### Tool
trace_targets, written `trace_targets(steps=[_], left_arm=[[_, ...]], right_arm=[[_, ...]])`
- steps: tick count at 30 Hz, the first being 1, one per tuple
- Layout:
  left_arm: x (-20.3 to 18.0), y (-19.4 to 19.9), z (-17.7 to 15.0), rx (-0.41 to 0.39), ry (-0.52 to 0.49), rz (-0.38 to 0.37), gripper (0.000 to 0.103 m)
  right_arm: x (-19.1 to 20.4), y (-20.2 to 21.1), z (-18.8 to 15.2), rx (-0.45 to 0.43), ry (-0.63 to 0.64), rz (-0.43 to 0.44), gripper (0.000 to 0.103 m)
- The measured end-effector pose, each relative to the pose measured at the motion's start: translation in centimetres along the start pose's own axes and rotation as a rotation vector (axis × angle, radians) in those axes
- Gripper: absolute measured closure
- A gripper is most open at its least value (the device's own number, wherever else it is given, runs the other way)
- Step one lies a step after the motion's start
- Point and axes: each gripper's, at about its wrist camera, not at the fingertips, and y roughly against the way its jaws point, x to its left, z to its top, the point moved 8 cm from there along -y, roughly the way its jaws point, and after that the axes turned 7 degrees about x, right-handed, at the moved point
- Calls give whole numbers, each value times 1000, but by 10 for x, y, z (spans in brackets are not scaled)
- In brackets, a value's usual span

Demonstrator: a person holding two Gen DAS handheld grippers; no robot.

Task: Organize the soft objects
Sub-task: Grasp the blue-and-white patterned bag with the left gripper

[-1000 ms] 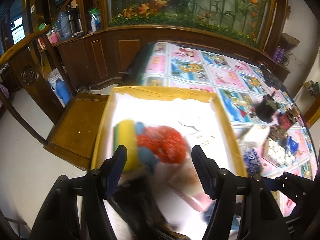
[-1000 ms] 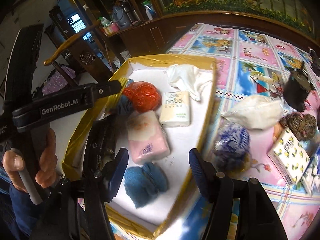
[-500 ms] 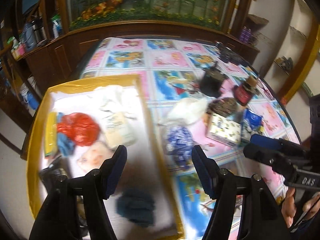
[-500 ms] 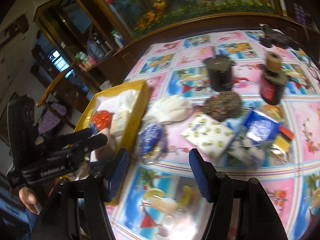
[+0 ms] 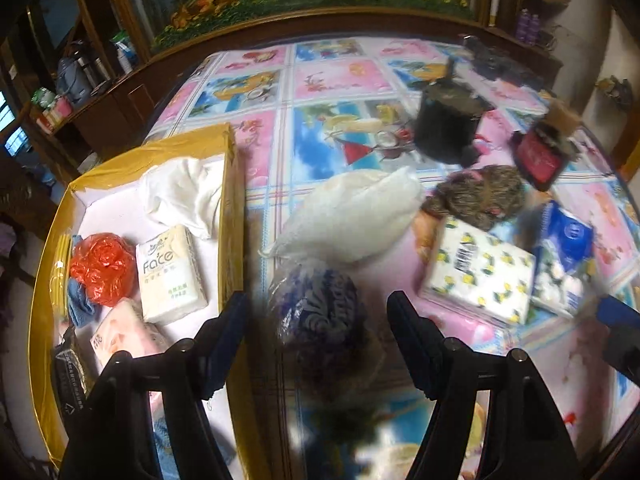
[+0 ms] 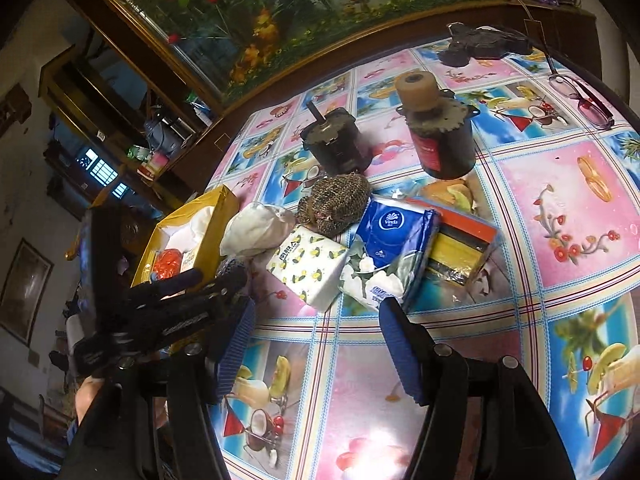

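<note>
My left gripper (image 5: 318,344) hangs over a blue-and-white bundle in clear plastic (image 5: 316,312). The bundle lies between the fingers on the tablecloth, and the jaws are opening without pressing it. Just left stands the yellow box (image 5: 230,216), which holds a white cloth (image 5: 180,196), a red plastic bag (image 5: 102,268), a "Face" tissue pack (image 5: 170,272) and a pink pack (image 5: 124,332). My right gripper (image 6: 318,340) is open and empty above bare tablecloth. Beyond it lie a lemon-print tissue pack (image 6: 308,264) and a blue Vinda pack (image 6: 394,232).
On the table also lie a white bag (image 5: 356,212), a brown knitted lump (image 6: 334,204) and a packet of sponges (image 6: 460,248). Two dark cylinders (image 6: 336,144) (image 6: 440,140) stand behind them, with glasses (image 6: 580,96) at the far right. A wooden cabinet rings the table's far side.
Both views have swung right, from the yellow box onto the table. My left gripper has come over the blue-and-white bundle. My right gripper has moved off the box towards the tissue packs.
</note>
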Motion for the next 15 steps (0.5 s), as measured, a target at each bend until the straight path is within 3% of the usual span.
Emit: trace_targets(steps=[1, 2, 3, 4, 5, 10, 15], left_arm=[[-3, -1, 0, -2, -2, 3, 33], [-8, -3, -2, 11, -5, -14, 39], [-14, -6, -6, 29, -4, -36, 56], [-15, -5, -11, 20, -5, -10, 59], [-19, -2, -15, 1, -21, 17, 61], [-35, 17, -50, -37, -33, -76, 61], [-33, 25, -67, -67, -5, -115, 61]], right_arm=[[-1, 0, 0, 1, 1, 4, 34], [-1, 0, 0, 2, 4, 6, 34], [0, -1, -1, 3, 9, 8, 33], [1, -1, -1, 6, 19, 7, 33], [2, -2, 0, 8, 30, 5, 33], [13, -7, 9, 22, 112, -17, 33], [34, -34, 27, 89, 234, -45, 33]])
